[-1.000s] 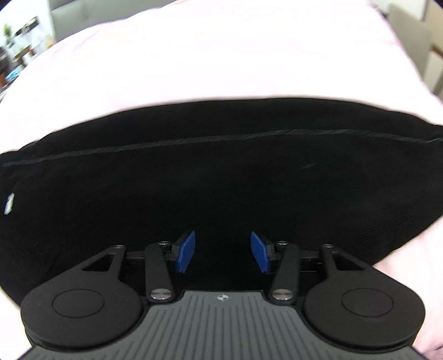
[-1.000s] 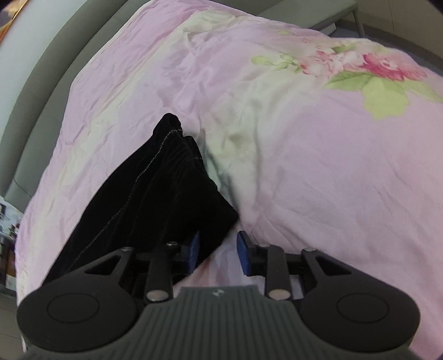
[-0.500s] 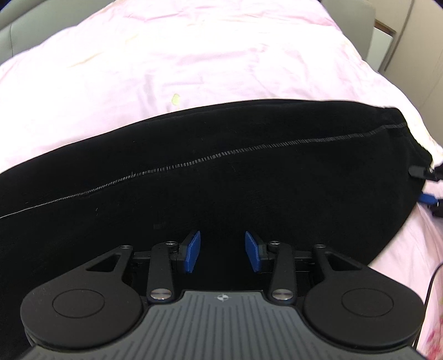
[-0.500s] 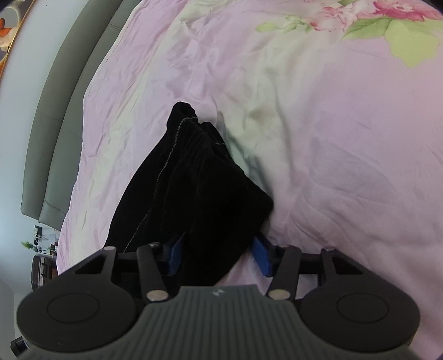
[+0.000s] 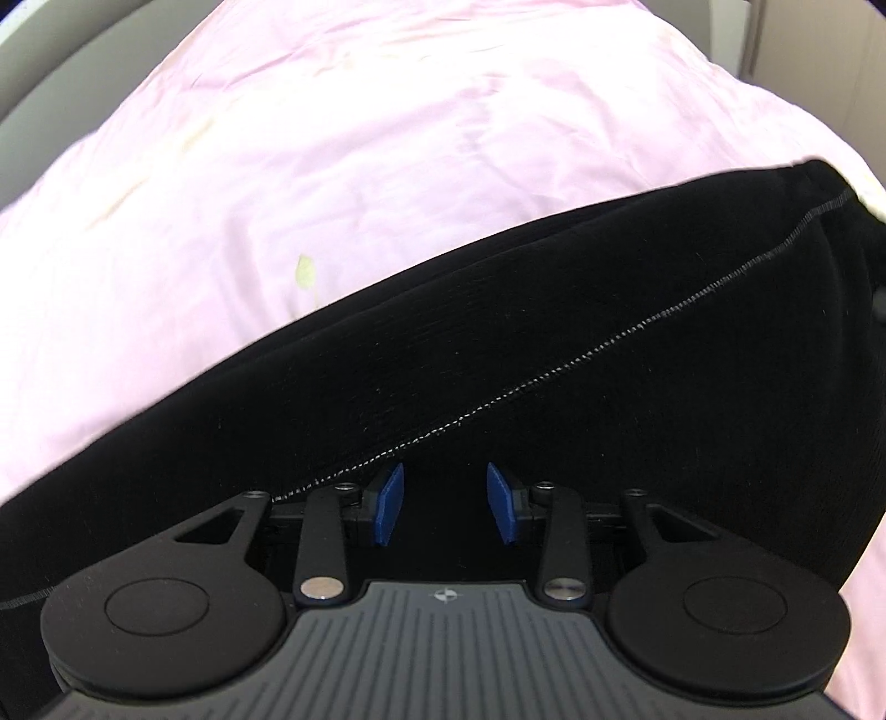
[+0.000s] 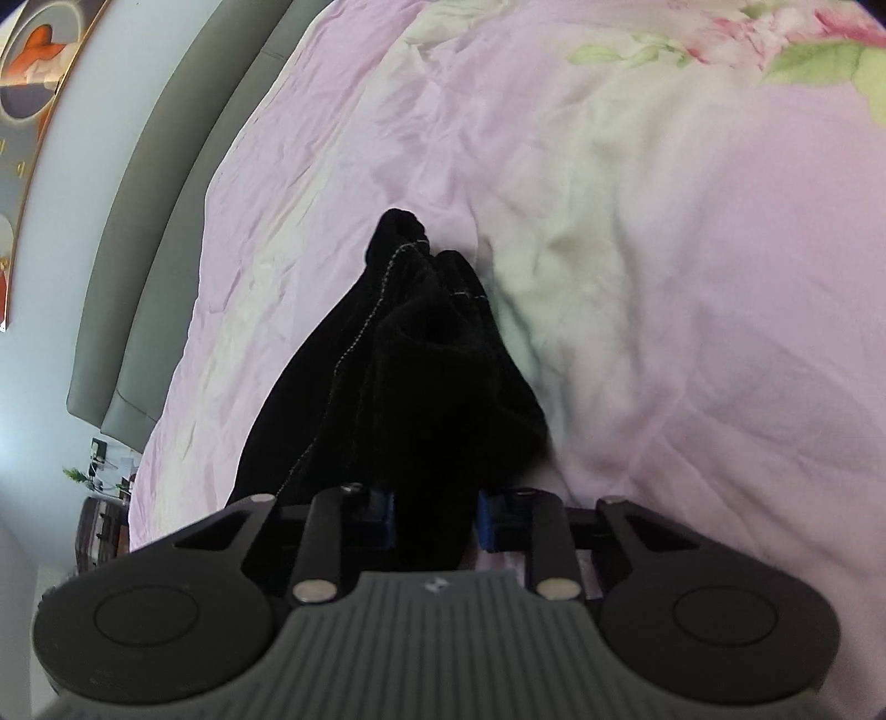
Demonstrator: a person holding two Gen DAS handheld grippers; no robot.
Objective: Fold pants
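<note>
Pants point(image 5: 554, 343), black with a pale stitched seam, lie on the pink bed cover point(image 5: 343, 144), spread directly ahead of the left tool point(image 5: 444, 505) and reaching under its tips. That tool's blue pads point(image 5: 389, 503) stand apart with only dark cloth behind the gap. At the right tool point(image 6: 434, 518) a bunched end of the pants point(image 6: 421, 376) passes between the two blue pads point(image 6: 484, 519), which press on it from both sides; the fabric rises ahead in a narrowing ridge. Right of that ridge the cover point(image 6: 692, 288) shows a flower print point(image 6: 797, 50); a grey headboard point(image 6: 166, 183) runs along the left.
</note>
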